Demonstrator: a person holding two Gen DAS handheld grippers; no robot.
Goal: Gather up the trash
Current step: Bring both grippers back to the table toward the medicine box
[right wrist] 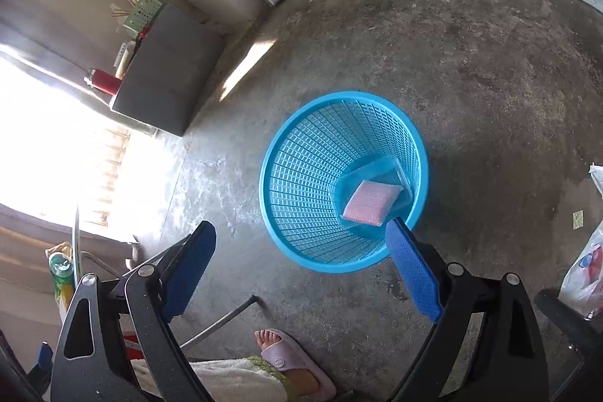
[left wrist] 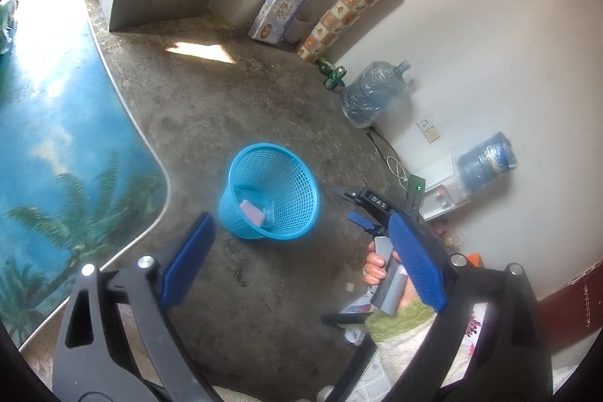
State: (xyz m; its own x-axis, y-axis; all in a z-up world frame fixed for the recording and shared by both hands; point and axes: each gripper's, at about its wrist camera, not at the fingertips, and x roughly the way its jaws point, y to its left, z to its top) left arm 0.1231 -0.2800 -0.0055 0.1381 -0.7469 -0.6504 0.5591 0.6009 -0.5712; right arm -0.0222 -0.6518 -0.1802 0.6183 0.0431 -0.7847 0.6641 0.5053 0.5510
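From my left wrist camera, my left gripper is spread wide with nothing between its blue pads. It hangs above the bare concrete floor. Ahead of it stands the blue mesh basket, upright on the floor, with a clear plastic tray holding a pink pad lying at its bottom. To the right, past my right-hand pad, I see my other hand gripping the grey handle of the right gripper, whose blue tips point toward the basket; from here I cannot tell how far apart they are. A blue mat printed with palm trees covers the floor on the left. Along the white wall sit a pack of toilet paper, a patterned roll and two water jugs.

From my right wrist camera, my right gripper is also spread open and empty, hovering just above the near rim of the basket. The clear tray with the pink pad rests tilted against the inner wall on the right side of the basket. Below, my foot in a pink slipper stands on the floor. A crumpled plastic bag lies on the floor at the right edge, well apart from the basket.
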